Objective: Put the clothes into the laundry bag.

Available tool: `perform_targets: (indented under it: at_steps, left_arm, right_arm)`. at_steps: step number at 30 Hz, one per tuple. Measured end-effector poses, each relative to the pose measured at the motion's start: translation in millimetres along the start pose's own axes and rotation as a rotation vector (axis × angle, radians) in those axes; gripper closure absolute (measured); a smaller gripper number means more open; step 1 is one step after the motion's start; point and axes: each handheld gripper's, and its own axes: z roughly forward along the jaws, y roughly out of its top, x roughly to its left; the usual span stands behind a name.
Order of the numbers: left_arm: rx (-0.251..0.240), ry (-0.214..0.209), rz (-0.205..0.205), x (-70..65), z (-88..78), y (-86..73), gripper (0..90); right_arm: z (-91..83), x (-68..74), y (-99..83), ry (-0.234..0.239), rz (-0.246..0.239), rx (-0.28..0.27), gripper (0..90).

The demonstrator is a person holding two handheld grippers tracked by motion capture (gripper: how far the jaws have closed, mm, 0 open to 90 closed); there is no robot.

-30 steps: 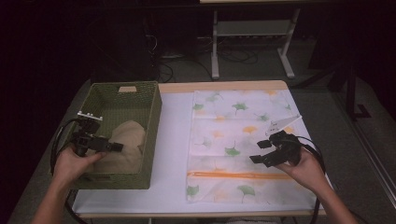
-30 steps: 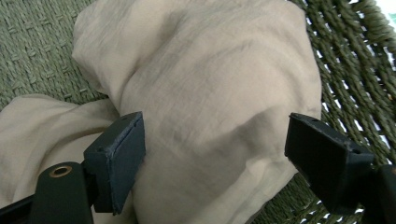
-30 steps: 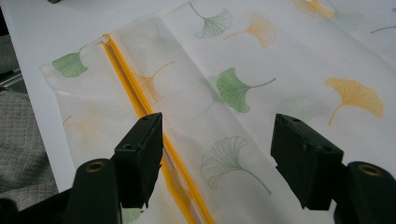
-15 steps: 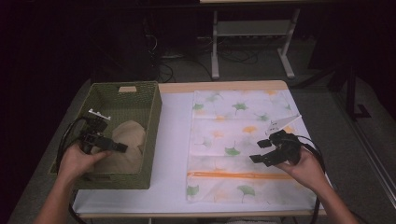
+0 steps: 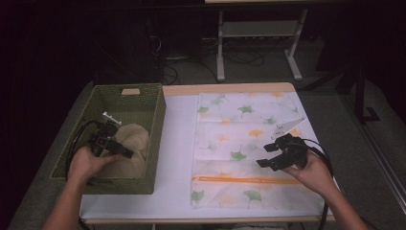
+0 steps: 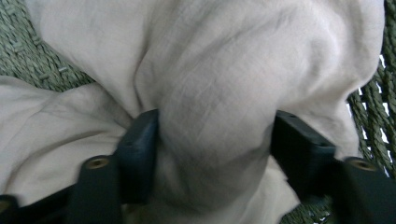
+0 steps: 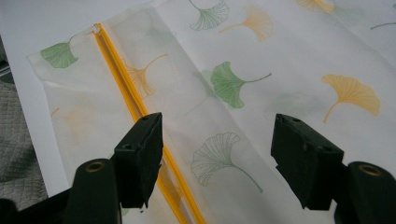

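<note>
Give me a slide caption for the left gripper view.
Left gripper closing on beige cloth inside the green woven basket.

Left gripper and right gripper — black two-jaw bodies, brass-ringed screw holes behind each jaw, black cables trailing rearward — bare forearms.

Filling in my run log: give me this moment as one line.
left gripper: jaws just closing around beige cloth in green basket | right gripper: open, over leaf-print bag, near its orange zip

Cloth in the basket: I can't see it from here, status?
Left claw closing around cloth in basket. Right claw open above bag. Nothing blocking.
</note>
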Motion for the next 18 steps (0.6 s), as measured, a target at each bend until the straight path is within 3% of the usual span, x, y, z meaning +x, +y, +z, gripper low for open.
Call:
perform_targets:
  at_steps: [1,2,8,17,18]
  left_arm:
    - [0.005,0.0,-0.001,-0.6,0.6,0.3,41.0]
    - [0.013,-0.008,-0.003,-0.9,1.0,0.8,49.5]
    - [0.032,-0.037,-0.017,-4.5,-0.5,1.4,63.2]
    - [0.024,-0.029,-0.035,-7.3,-2.4,0.6,67.7]
    - [0.023,-0.027,-0.037,-7.7,-2.8,0.5,67.9]
  right_arm:
    - [-0.1,-0.4,-0.2,0.0,0.0,0.0,33.3]
    - [-0.1,-1.0,-0.4,0.002,0.001,-0.001,33.3]
    - [5.1,-0.8,-1.8,0.018,-0.018,0.017,33.9]
    - [27.0,1.1,-8.2,0.027,-0.086,0.105,45.9]
    - [33.1,2.4,-8.4,0.052,-0.103,0.134,50.1]
